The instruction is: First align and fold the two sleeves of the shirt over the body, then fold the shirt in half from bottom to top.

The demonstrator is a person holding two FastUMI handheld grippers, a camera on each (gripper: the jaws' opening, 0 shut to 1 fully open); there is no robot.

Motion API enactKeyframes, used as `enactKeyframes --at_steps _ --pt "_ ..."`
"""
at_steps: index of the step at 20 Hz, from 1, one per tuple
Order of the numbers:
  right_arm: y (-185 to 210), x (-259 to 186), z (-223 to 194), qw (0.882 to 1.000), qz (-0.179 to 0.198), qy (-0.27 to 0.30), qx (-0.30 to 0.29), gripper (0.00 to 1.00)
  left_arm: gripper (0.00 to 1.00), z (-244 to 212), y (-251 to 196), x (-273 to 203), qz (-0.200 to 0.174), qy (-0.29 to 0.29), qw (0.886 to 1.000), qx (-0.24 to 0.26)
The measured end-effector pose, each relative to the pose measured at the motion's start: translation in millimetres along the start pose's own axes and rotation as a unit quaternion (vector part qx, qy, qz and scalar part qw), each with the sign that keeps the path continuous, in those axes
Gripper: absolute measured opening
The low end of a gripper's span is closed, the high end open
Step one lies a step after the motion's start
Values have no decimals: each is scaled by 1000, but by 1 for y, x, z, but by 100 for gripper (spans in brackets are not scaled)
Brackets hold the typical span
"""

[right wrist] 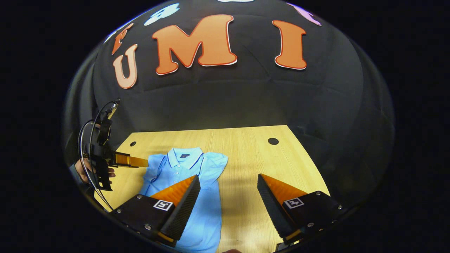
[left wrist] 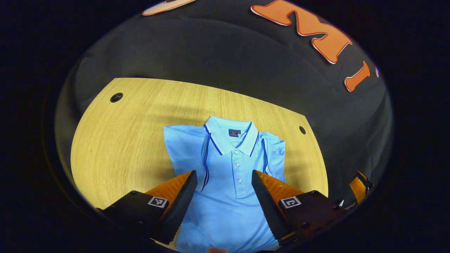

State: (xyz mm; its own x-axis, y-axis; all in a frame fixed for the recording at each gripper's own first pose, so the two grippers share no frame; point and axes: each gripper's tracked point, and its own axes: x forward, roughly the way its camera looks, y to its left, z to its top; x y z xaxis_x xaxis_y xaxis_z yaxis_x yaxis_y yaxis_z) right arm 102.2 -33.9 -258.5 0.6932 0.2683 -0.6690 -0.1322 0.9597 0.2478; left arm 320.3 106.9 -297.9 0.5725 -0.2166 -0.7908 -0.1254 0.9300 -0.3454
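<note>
The blue shirt (left wrist: 228, 168) lies flat on the wooden counter (left wrist: 123, 140), sleeves folded in, directly ahead of the released left hand-held gripper (left wrist: 223, 186) and ahead-left of the released right hand-held gripper (right wrist: 228, 191), both hovering above it.

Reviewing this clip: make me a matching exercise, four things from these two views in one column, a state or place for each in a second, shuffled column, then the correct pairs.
Things:
1. shirt
2. sleeves
3. left gripper
4. table

States or places:
A. fingers spread apart above the buttoned front, holding nothing
B. pale wood, with round holes near its far corners
C. light blue, lying flat with the collar at the far end
D. already turned in over the body

Pairs: 1-C, 2-D, 3-A, 4-B
</note>
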Motion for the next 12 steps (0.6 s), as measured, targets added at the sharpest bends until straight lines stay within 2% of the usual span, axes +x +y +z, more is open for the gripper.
enactKeyframes --at_steps 6,9,12 --pt "4 -40 -37 1000 20 22 -10 99 100 -51 9 -67 16 -28 999 5" --pt "10 -59 -68 999 28 42 -9 99 100 -82 20 -95 34 -30 999 19" --pt "20 -75 -97 997 37 61 -5 99 100 -114 24 -117 34 -30 998 31"
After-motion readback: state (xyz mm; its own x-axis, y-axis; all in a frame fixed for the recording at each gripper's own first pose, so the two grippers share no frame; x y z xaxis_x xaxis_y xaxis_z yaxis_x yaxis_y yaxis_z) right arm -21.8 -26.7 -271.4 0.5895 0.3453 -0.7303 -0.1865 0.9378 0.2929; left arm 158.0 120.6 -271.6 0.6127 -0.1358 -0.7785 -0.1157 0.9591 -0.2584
